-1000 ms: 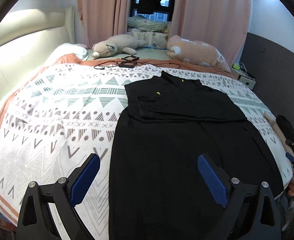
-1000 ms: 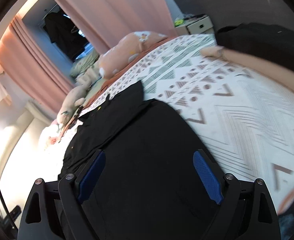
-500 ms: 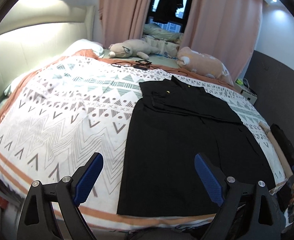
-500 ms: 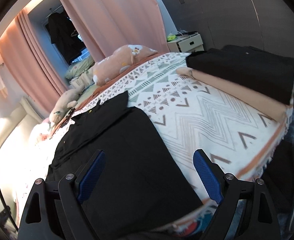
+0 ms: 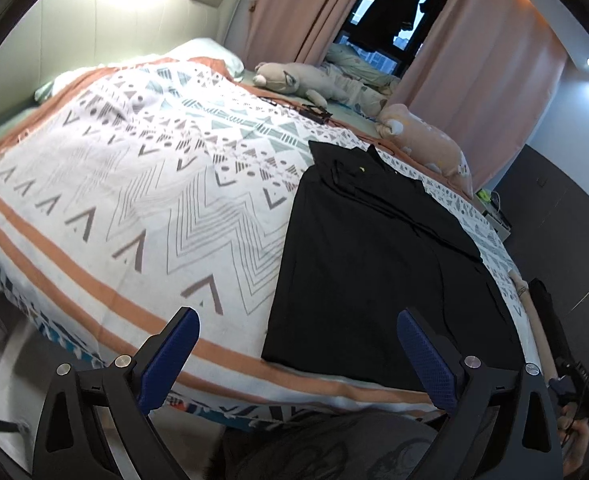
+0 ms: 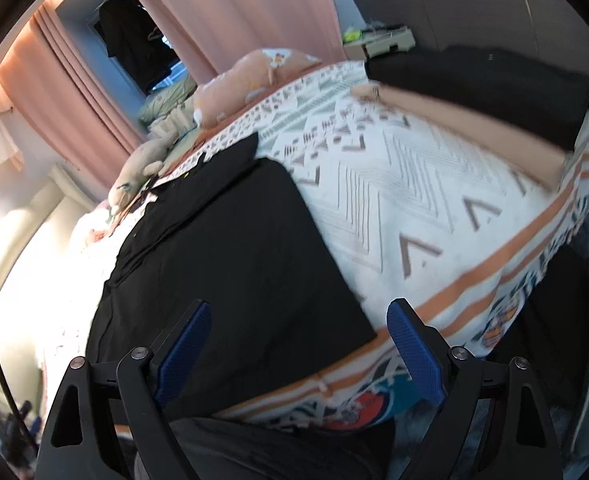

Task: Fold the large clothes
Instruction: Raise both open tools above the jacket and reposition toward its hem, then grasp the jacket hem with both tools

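Both tools have pulled back past the bed's near edge since the earlier frame. Left tool (image 5: 298, 354) is opening, right tool (image 6: 298, 346) open; both empty. Black garment (image 5: 374, 264) lies flat on the bed (image 5: 134, 208), sleeves folded in; lengthwise folds remain.

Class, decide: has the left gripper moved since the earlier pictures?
Yes. The left gripper has backed away from the black garment; the blanket's near edge now shows beneath its fingers.
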